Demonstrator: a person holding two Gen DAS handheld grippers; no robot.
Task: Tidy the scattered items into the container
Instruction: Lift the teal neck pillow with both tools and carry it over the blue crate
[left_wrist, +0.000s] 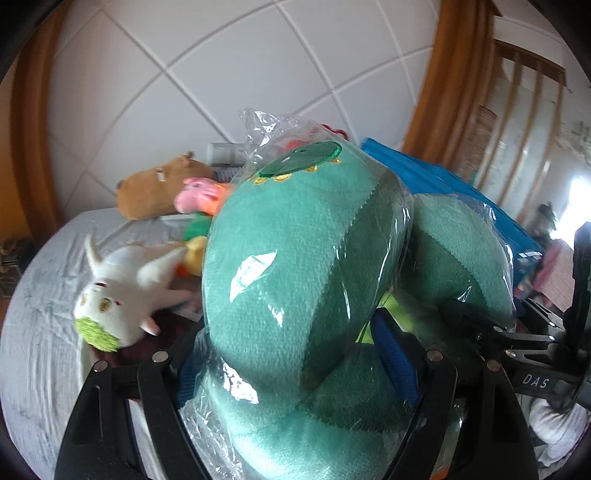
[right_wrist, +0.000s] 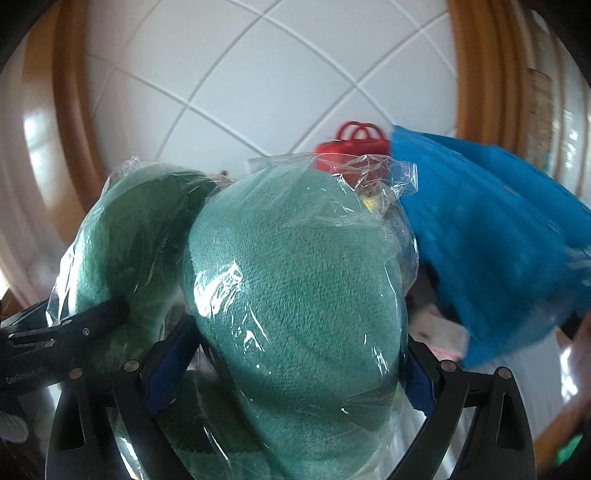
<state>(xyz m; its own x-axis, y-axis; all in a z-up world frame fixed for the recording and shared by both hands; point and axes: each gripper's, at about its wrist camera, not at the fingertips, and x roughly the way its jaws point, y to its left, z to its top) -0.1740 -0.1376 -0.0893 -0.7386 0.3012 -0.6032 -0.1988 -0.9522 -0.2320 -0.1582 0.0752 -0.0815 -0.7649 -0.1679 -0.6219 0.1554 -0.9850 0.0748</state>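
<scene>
A teal-green plush toy (left_wrist: 295, 258) in glossy clear plastic, with darker green panels, a dark green embroidered patch (left_wrist: 301, 160) and small yellow stitched marks beneath. Black grippers with blue finger pads (left_wrist: 395, 358). A bright blue container (right_wrist: 487, 236), a red handled item (right_wrist: 352, 146). A tan-brown plush (left_wrist: 159, 188), a pink one (left_wrist: 197, 195), a white plush (left_wrist: 125, 284) with a lime-green, possibly fuzzy patch. Pale grey sheet (left_wrist: 37, 350); white wall panels (left_wrist: 207, 66) with grey diagonal seams.

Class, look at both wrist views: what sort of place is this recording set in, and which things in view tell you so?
Most likely a bedroom at home. A wrinkled grey sheet covers what looks like a bed, soft toys such as the brown plush and white plush lie on it, and a padded white headboard stands behind.
</scene>
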